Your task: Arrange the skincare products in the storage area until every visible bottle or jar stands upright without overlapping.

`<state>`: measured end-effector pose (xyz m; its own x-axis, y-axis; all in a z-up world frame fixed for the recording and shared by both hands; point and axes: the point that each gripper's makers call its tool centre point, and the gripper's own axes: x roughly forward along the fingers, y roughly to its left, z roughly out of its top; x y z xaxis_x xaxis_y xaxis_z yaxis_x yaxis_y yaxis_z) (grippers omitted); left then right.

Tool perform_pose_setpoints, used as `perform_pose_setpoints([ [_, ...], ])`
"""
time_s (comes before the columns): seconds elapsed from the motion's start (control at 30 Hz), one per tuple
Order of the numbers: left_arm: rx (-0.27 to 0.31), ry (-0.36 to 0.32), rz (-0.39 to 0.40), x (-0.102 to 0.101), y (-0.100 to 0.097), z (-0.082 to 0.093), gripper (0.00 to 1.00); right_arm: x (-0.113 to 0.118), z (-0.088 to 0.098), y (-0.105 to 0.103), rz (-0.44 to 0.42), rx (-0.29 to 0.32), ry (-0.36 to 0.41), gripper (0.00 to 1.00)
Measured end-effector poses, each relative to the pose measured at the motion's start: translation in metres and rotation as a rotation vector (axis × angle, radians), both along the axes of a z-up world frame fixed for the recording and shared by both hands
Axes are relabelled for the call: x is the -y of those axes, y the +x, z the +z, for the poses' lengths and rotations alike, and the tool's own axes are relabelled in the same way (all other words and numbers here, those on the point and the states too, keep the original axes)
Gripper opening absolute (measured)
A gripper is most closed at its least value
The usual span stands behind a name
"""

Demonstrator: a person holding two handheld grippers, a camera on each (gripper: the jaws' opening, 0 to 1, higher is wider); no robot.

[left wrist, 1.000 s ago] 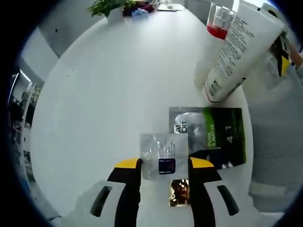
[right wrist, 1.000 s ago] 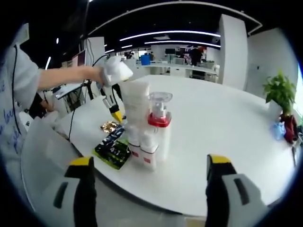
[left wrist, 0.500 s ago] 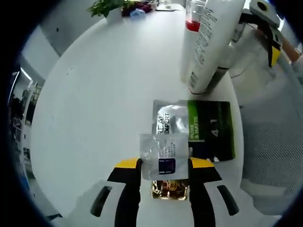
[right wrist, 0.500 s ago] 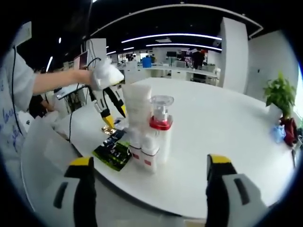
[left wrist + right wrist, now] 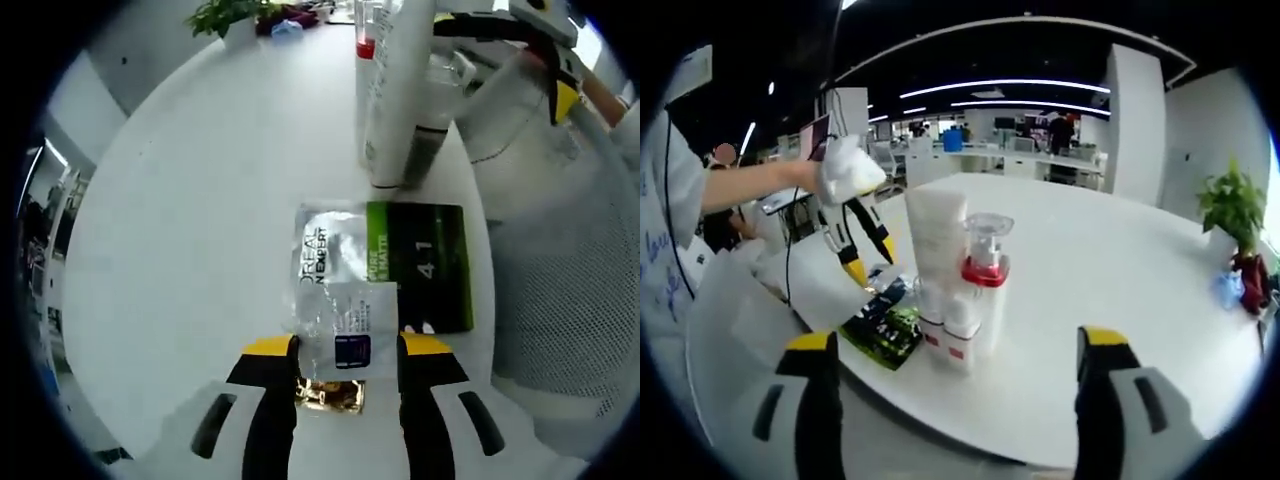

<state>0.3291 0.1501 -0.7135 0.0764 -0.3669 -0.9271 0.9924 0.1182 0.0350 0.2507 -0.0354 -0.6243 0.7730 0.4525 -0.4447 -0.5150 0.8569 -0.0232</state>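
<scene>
Risking a drop: left gripper (image 5: 348, 346) pinches only the silver sachet (image 5: 346, 325) edge above the green-and-silver pouch (image 5: 385, 262), right gripper (image 5: 954, 351) wide open and empty, and a sloppy swing could topple the white tube (image 5: 938, 262).

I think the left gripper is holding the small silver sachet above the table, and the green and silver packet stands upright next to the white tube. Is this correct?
Not entirely. The left gripper does hold the small silver sachet, but the green and silver packet lies flat on the table, near the foot of the upright white tube. The left gripper view shows this.
</scene>
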Motion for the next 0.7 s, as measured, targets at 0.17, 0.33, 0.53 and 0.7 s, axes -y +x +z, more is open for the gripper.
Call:
perform_pose_setpoints([
  [0.17, 0.005, 0.004, 0.005, -0.004, -0.006, 0.003, 0.36, -0.003, 0.002, 0.0, 0.009, 0.011, 0.004, 0.99],
  [0.33, 0.004, 0.014, 0.005, -0.009, -0.015, 0.003, 0.36, -0.004, 0.007, 0.0, 0.012, 0.024, 0.038, 0.99],
  [0.53, 0.003, 0.023, 0.017, -0.013, -0.022, 0.001, 0.36, -0.005, 0.008, 0.0, 0.017, 0.03, 0.047, 0.99],
  [0.7, -0.002, 0.037, 0.018, -0.017, -0.031, -0.003, 0.36, -0.004, 0.008, 0.001, 0.022, 0.039, 0.045, 0.99],
])
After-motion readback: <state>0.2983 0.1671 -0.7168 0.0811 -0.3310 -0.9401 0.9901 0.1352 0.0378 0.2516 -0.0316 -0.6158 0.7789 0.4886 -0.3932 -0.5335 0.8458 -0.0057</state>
